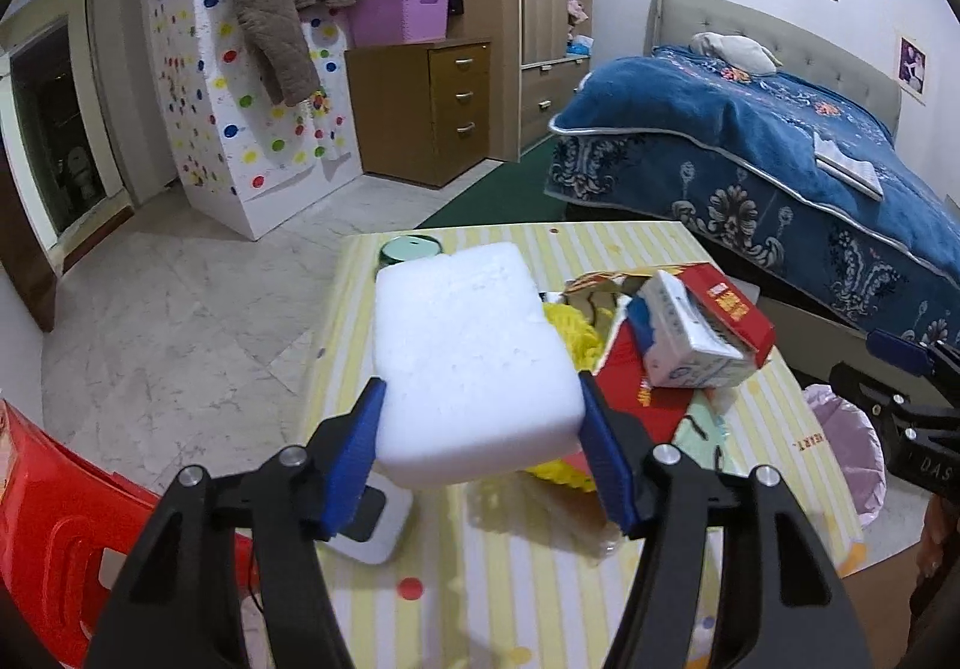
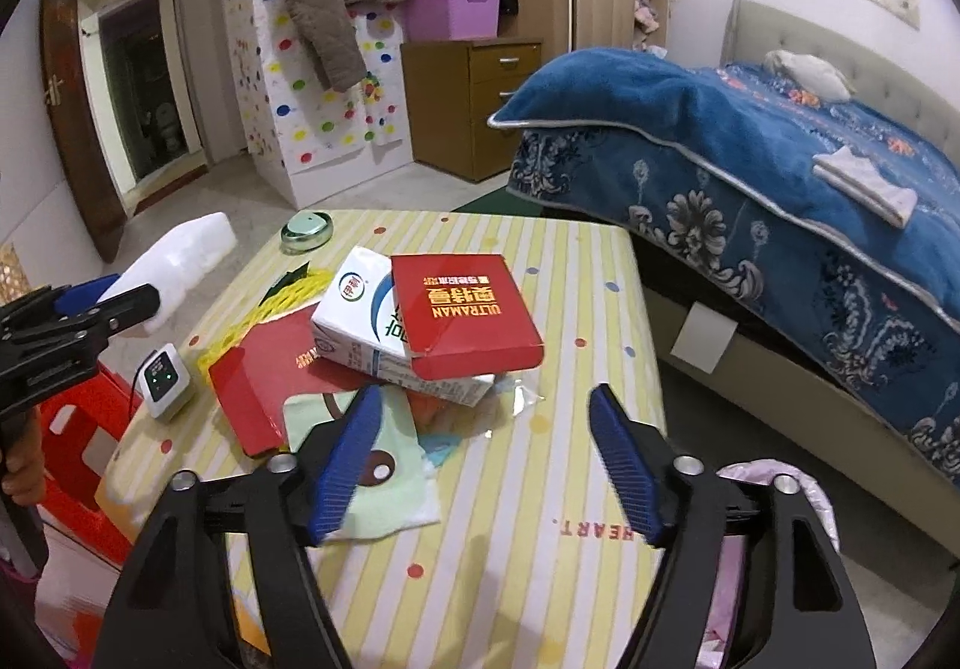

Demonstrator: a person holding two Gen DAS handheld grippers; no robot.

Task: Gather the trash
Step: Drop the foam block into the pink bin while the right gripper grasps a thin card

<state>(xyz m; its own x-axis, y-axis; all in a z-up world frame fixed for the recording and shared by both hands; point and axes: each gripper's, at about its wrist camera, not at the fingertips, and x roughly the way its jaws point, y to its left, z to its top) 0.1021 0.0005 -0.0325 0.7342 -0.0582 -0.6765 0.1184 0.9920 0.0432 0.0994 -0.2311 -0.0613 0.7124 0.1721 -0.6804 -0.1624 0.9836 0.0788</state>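
My left gripper (image 1: 483, 438) is shut on a white foam block (image 1: 474, 357) and holds it above the striped table (image 1: 540, 579); the block also shows at the left of the right wrist view (image 2: 180, 261). My right gripper (image 2: 486, 453) is open and empty above the table's near part. In front of it lie a red Ultraman box (image 2: 465, 312), a white milk carton (image 2: 372, 327), a red card sleeve (image 2: 270, 381), yellow netting (image 2: 270, 309) and a pale green wrapper (image 2: 372, 465).
A pink-lined trash bin (image 2: 774, 489) stands at the table's right, also in the left wrist view (image 1: 852, 447). A small white device (image 2: 163, 381) and a green lid (image 2: 307, 231) sit on the table. A red stool (image 1: 66, 525) is left, a blue bed (image 2: 780, 189) right.
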